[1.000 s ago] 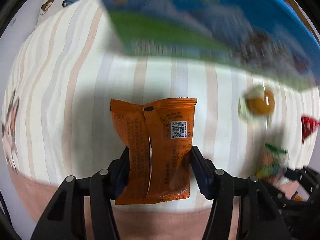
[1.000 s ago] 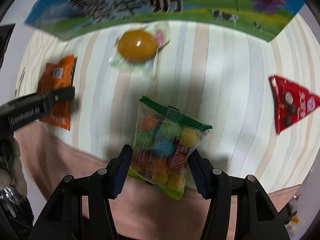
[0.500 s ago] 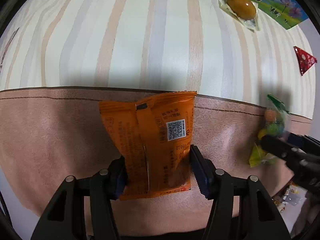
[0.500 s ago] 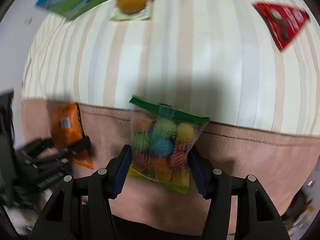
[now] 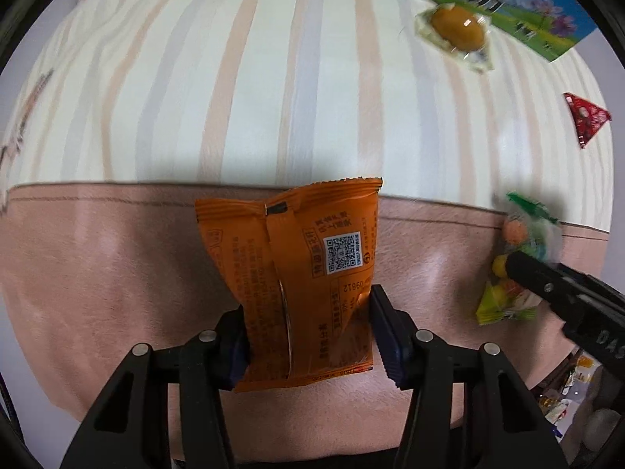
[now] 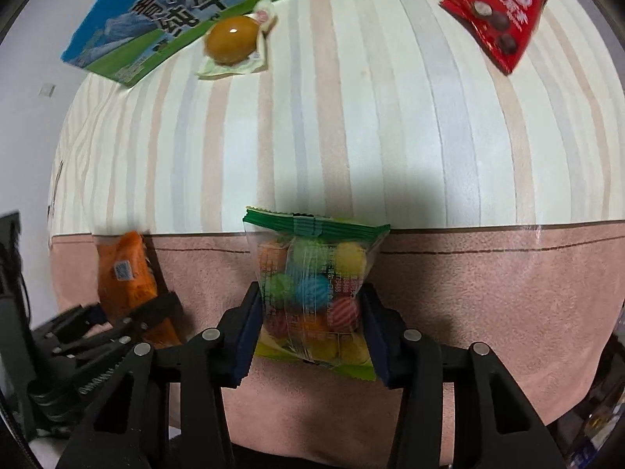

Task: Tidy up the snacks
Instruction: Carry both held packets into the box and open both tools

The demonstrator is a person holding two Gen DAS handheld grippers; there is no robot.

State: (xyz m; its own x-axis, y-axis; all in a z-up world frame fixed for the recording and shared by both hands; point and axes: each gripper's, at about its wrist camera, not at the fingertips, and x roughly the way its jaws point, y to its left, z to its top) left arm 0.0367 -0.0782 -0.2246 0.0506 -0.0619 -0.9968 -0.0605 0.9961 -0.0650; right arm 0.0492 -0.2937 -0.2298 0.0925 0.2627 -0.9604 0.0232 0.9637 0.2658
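While the striped cloth (image 5: 273,90) is receding since a second ago, the left claw (image 5: 308,336) is clamping the orange packet (image 5: 304,273) and the right claw (image 6: 310,342) the candy bag (image 6: 312,289), both now over the pink band (image 6: 488,293), suggesting carrying toward sorting.

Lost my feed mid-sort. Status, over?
Left gripper shut on orange packet. Right gripper shut on candy bag. Egg, red packet on bed. Nothing in the way.
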